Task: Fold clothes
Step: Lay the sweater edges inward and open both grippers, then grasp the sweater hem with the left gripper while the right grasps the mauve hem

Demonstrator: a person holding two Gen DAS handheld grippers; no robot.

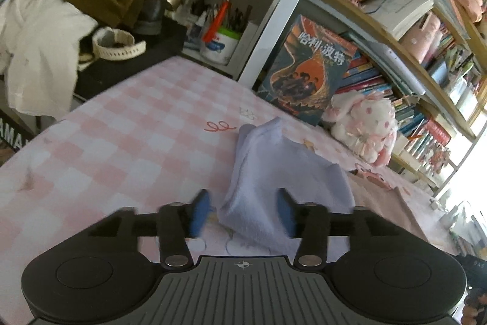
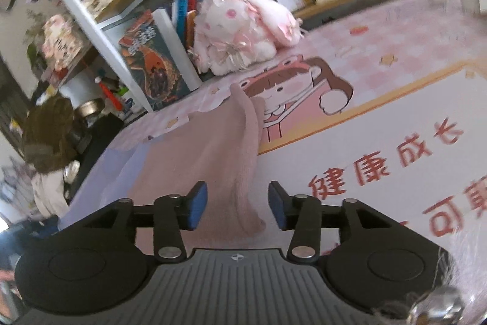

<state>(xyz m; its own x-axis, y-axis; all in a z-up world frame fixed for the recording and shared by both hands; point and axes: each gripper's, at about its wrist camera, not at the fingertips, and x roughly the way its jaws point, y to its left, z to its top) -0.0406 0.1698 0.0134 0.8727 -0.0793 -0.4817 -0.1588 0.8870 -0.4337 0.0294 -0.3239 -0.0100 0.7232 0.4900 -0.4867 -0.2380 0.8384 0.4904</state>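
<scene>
**Two garments on the desk, both tools spread wide with nothing in them**

Quick look at where the folding stands. The left tool (image 1: 243, 213) has its blue pads wide apart and is holding nothing. A pale blue cloth (image 1: 274, 172) sits right between and past the pads, bunched up with one end poking upward toward the bookshelf (image 1: 395, 51). It looks rumpled rather than flat or squared off, so I wouldn't call it a neat fold.

The right tool (image 2: 237, 207) is also spread wide and empty. In front of it lies a pink garment (image 2: 213, 151) spread over the desk (image 2: 380, 118), with a long ridge or rolled edge running from near the pads up toward the cartoon girl printed on the desk mat. The blue cloth shows at the left edge of that view too, just beside the pink one, maybe touching it; I can't tell for sure.

How far along? Honestly it fits two readings: pieces laid out and about to be gathered, or pieces partway through a fold and just let go. Neither one lies as a tidy finished rectangle, so to my eye there's folding left on both.

The plush toy (image 2: 243, 29) and books sit well back, out of the way.
</scene>
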